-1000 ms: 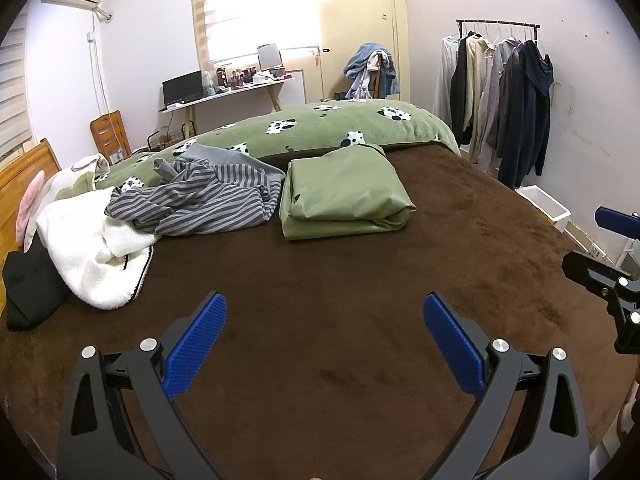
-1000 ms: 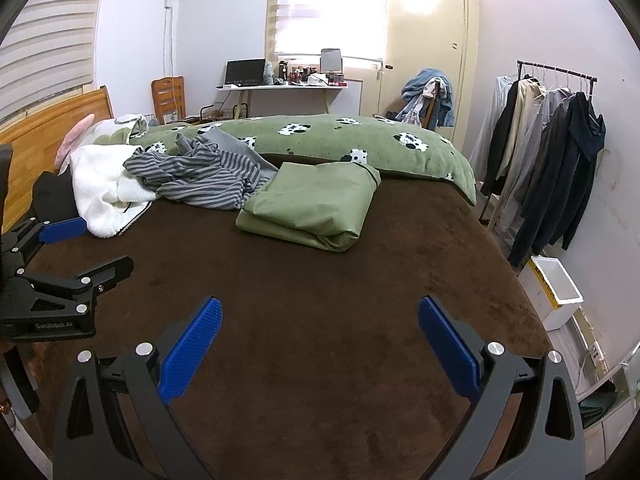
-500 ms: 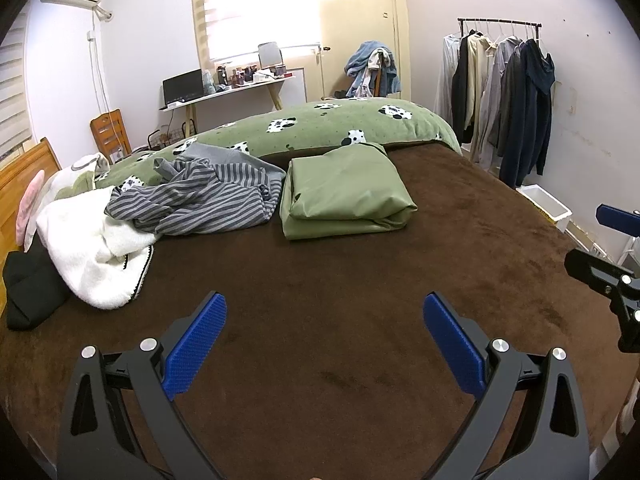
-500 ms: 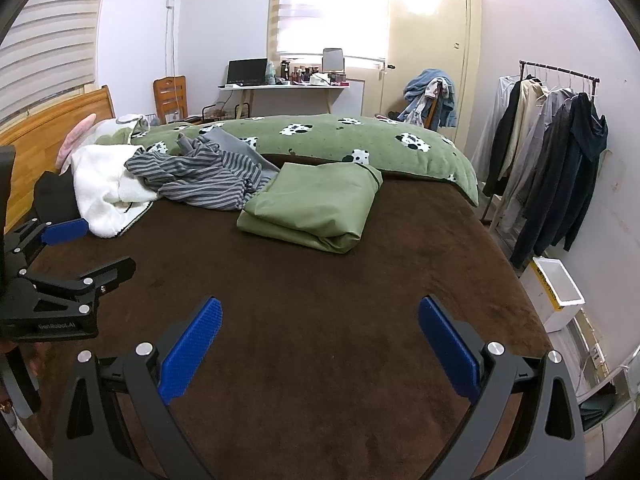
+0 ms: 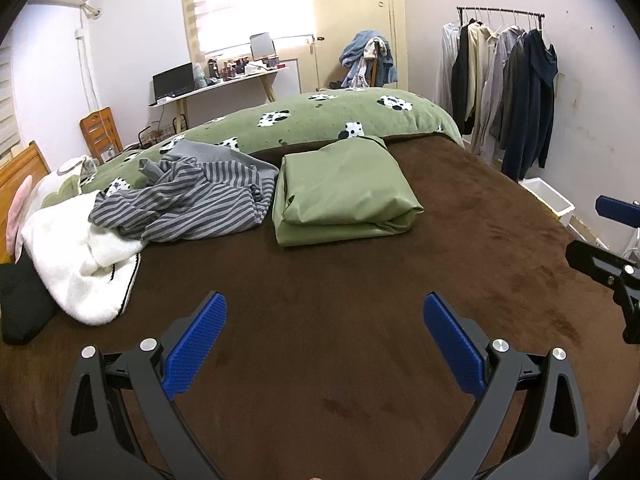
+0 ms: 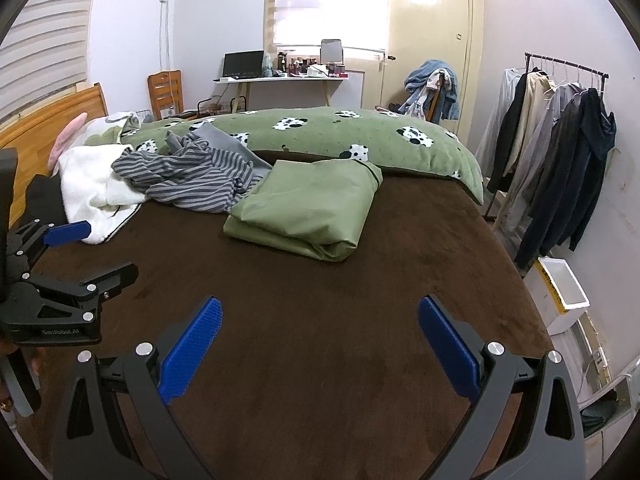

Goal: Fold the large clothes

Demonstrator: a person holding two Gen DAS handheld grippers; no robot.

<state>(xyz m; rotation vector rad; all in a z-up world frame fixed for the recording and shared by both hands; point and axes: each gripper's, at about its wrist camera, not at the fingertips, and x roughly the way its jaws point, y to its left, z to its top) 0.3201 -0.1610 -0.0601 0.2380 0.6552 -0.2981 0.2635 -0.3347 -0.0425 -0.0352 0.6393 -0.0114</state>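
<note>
Left wrist view. The left hand-held gripper [image 5: 324, 336] is seen released, blue pads spread wide, nothing between them, above the brown bed cover [image 5: 320, 304]. A green garment [image 5: 340, 192] lies folded into a thick rectangle at mid-bed, just below the cow-print green duvet [image 5: 320, 120]. Touching its left edge, a grey striped garment [image 5: 188, 200] is left crumpled and unfolded, overlapping a white fleece item [image 5: 76, 268]. A dark bundle [image 5: 20, 304] is cut off at the left rim. Part of the right hand-held gripper [image 5: 604, 252] is seen at the right edge, mostly out of frame.

Right wrist view. The right hand-held gripper [image 6: 320, 340] is likewise seen released and empty over the bed cover [image 6: 340, 320]. The green garment [image 6: 308, 208] is seen folded, the striped garment [image 6: 192, 176] heaped beside it. The left hand-held gripper [image 6: 68, 256] is seen side-on at the left. A white bin [image 6: 562, 296] stands on the floor beside the bed; its contents cannot be made out. Coats are hung on a clothes rack [image 6: 560, 152].
</note>
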